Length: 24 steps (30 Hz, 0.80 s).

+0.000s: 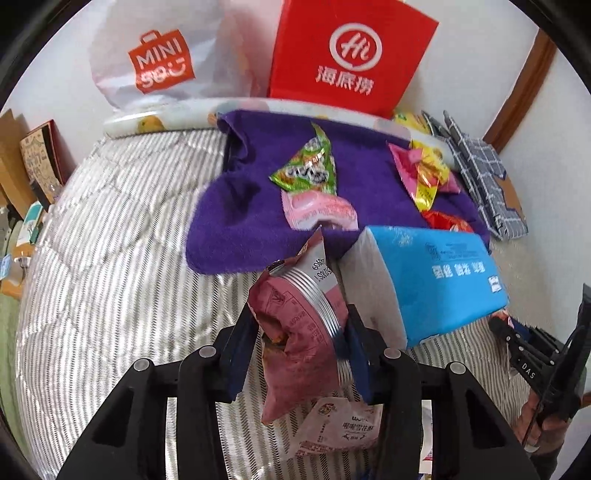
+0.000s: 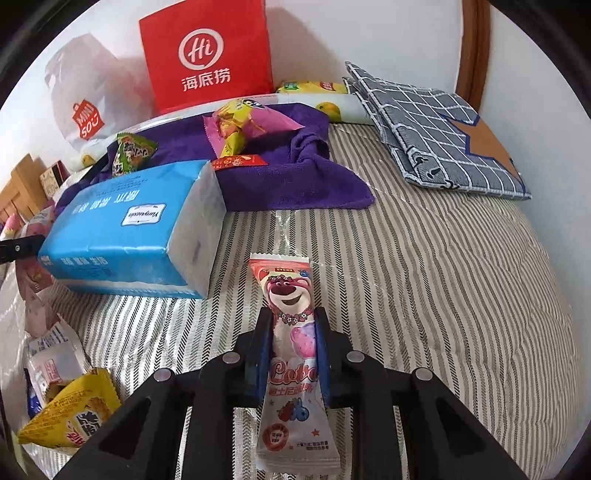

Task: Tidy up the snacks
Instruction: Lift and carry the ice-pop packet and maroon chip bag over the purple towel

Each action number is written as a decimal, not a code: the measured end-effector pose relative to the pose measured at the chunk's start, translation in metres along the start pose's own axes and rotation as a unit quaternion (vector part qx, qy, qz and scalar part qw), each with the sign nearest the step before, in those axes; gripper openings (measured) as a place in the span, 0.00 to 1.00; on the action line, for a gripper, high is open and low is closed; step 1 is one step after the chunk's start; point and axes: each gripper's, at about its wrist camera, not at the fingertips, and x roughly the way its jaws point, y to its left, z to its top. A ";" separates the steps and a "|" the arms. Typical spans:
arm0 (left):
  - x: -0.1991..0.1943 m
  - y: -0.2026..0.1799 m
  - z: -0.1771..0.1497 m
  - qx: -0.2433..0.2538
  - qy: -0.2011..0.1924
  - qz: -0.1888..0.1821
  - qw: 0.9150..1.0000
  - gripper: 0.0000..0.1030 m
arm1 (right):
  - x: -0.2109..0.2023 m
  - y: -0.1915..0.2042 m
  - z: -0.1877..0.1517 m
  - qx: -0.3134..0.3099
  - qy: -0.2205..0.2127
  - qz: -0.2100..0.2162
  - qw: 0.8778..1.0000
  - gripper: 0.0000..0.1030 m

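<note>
Both jaws (image 1: 301, 328) (image 2: 293, 332) w/ snack packets (image 1: 295, 332) (image 2: 291, 354)

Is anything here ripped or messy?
Yes. The dark red snack packet in the left gripper is crumpled and looks torn open at its side. The purple towel is rumpled, with snacks scattered on it. The pink bear packet in the right gripper looks fine.

White wall (image 2: 388, 33) behind a grey-striped quilted bed (image 2: 443, 277), brown wooden frame (image 2: 474, 48) at right.
</note>
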 end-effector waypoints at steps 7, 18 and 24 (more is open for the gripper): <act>-0.024 0.005 0.003 -0.003 -0.028 -0.020 0.999 0.44 | -0.023 0.003 0.001 0.011 -0.020 -0.007 1.000 0.20; -0.053 -0.006 -0.006 0.015 -0.050 -0.047 0.998 0.44 | -0.054 0.026 0.013 0.007 -0.053 -0.012 0.999 0.20; -0.060 -0.011 -0.008 0.015 -0.057 -0.052 0.997 0.44 | -0.061 0.027 0.021 0.020 -0.060 -0.014 0.998 0.20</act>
